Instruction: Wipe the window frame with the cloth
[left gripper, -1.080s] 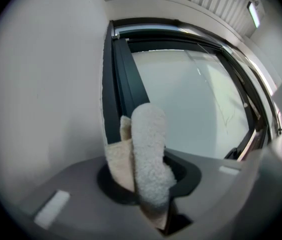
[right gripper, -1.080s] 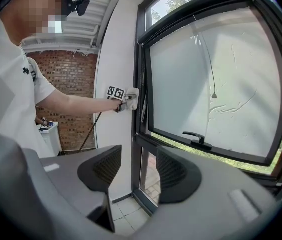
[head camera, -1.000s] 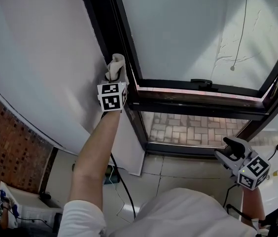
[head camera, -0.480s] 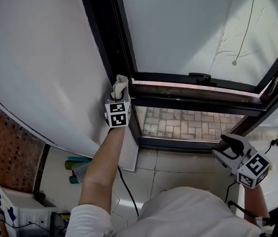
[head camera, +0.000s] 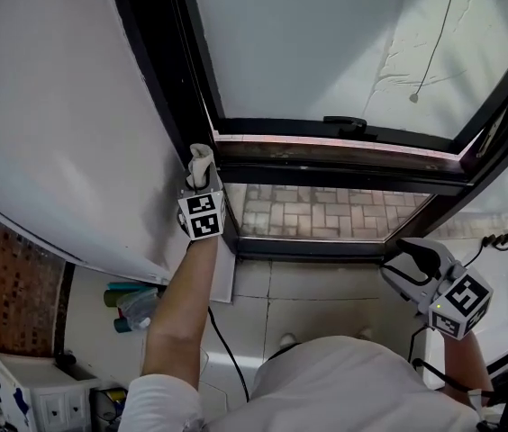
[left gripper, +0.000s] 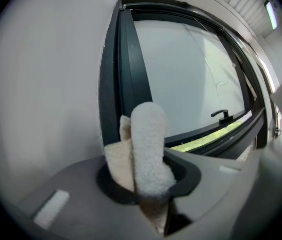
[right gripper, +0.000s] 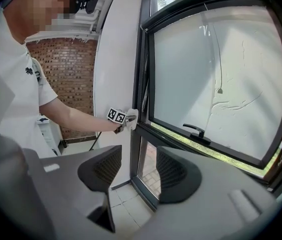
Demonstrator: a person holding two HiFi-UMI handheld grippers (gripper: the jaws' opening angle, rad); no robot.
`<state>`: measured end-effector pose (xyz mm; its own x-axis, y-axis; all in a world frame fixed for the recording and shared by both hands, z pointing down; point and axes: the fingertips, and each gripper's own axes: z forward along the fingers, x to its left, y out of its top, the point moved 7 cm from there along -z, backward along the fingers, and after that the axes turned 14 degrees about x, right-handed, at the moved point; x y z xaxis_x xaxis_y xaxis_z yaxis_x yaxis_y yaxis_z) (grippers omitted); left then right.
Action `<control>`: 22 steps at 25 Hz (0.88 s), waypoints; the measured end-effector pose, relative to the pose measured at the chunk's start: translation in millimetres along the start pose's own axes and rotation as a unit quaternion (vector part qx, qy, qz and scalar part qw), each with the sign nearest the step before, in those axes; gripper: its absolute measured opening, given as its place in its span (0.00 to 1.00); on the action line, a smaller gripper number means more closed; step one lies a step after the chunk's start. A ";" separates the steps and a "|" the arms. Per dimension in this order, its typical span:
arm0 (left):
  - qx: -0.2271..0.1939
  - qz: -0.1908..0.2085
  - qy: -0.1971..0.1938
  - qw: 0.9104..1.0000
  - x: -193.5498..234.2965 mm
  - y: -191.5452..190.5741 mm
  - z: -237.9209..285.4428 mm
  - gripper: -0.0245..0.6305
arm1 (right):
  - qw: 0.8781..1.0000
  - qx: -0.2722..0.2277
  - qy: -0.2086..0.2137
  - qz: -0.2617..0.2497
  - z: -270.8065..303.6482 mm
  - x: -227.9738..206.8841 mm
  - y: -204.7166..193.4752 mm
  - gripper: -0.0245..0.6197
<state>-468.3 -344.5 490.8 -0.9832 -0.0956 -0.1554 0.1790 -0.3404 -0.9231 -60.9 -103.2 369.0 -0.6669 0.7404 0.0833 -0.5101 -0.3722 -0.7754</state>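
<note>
My left gripper [head camera: 200,171] is shut on a cream fluffy cloth [head camera: 200,163] and presses it against the black window frame's left upright [head camera: 175,79], level with the horizontal crossbar [head camera: 344,165]. In the left gripper view the cloth [left gripper: 146,151] stands up between the jaws, in front of the dark upright [left gripper: 128,74]. The right gripper view catches the cloth [right gripper: 130,118] at the frame from the side. My right gripper [head camera: 407,264] hangs low at the right, open, with nothing between its jaws, apart from the frame.
A black handle [head camera: 349,124] sits on the lower edge of the frosted pane [head camera: 326,43]. A white wall [head camera: 47,124] runs left of the frame. Bottles [head camera: 128,300] and a black cable [head camera: 218,345] lie on the tiled floor below. A white cabinet [head camera: 29,403] stands at bottom left.
My left gripper has slid down the left upright with the cloth, from above the crossbar to level with it. The right gripper has barely moved.
</note>
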 end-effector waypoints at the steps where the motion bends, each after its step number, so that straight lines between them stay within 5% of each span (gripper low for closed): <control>1: 0.003 -0.008 -0.004 1.000 -5.2 -1.0 -0.9 0.20 | 1.000 0.000 0.000 0.002 -1.3 -1.5 -2.3 0.38; 8: 0.019 -0.020 -0.038 0.999 -58.0 -10.0 0.5 0.19 | 1.000 -0.005 -0.004 0.017 -16.8 -12.4 -24.0 0.38; 22: 0.030 -0.008 -0.096 0.995 -229.8 13.6 10.7 0.19 | 0.996 -0.016 -0.047 0.073 -97.5 -69.7 -101.6 0.38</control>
<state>-239.6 -337.2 517.7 -0.9624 -0.2636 -0.0652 0.1702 -0.3984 -0.9013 90.4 -62.5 380.9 -0.7821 0.6227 0.0248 -0.3863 -0.4532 -0.8033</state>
